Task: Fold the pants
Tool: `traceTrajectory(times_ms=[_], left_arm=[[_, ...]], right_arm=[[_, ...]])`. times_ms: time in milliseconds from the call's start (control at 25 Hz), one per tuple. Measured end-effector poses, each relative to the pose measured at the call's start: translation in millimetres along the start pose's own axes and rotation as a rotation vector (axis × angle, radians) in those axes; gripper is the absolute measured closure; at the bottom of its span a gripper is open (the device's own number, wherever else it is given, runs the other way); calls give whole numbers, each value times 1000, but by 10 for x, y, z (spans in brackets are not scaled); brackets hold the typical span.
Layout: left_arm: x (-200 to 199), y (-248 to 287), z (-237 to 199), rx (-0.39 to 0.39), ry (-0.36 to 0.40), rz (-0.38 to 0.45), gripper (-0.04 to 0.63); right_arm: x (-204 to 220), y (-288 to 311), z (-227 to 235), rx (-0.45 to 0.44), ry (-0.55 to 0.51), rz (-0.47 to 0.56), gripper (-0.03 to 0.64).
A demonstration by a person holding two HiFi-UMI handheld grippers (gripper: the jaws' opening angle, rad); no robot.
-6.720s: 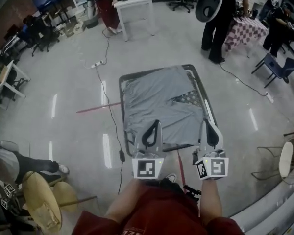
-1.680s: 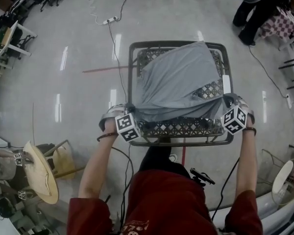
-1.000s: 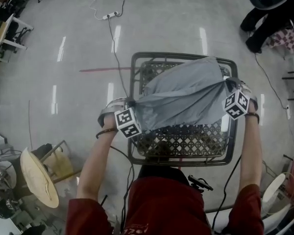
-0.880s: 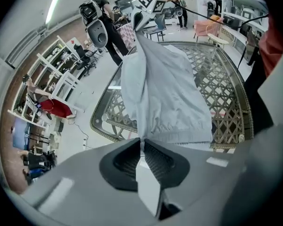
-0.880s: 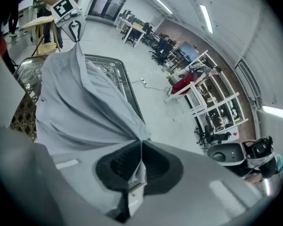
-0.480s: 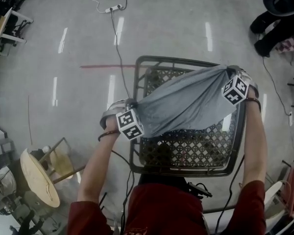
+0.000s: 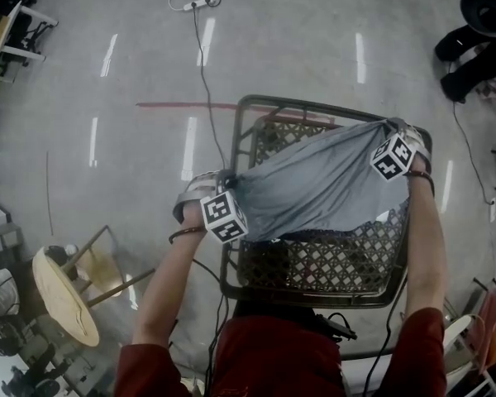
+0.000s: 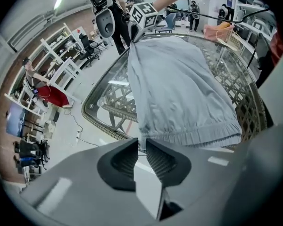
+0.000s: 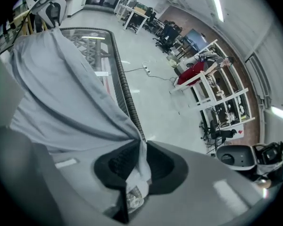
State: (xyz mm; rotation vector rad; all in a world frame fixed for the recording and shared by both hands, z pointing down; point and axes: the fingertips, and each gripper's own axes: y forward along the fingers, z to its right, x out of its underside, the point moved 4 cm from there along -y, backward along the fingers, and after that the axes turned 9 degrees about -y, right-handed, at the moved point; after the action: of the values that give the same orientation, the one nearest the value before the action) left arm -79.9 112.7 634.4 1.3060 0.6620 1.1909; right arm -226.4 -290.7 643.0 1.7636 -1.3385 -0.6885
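Grey pants hang stretched between my two grippers over a wicker table with a dark rim. My left gripper stands at the table's left edge, and its jaws pinch a corner of the elastic waistband. At the far right corner, my right gripper has a bunched fold of the cloth running down between its pads. Both pairs of jaws have just been opening a little, with cloth still between them and pulled taut. The middle of the pants sags onto the lattice top.
A power strip and its cable lie on the floor beyond the table, beside a red tape line. A round wooden stool stands at the left. A person's legs show at the far right.
The right gripper has carried its end of the pants toward the table's far right corner and lower. The left gripper has sunk a little at the left edge. The cloth now drapes lower.
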Motion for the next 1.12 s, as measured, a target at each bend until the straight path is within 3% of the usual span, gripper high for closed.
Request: traceTrajectory(times_ms=[160, 440, 640, 840, 1120], left_arm=[[-3, -9, -44, -18, -27, 16, 476], [11, -140, -59, -62, -32, 12, 433], [-47, -455, 33, -100, -72, 66, 426], [-269, -852, 148, -178, -151, 199, 428], [-719, -1477, 459, -306, -322, 508, 429]], right_arm=[[-22, 6, 26, 36, 75, 15, 518], [-42, -260, 3, 71, 142, 69, 506], [-51, -809, -108, 126, 293, 147, 506], [-141, -1435, -334, 186, 488, 263, 506], [-112, -2496, -756, 291, 715, 435, 506]])
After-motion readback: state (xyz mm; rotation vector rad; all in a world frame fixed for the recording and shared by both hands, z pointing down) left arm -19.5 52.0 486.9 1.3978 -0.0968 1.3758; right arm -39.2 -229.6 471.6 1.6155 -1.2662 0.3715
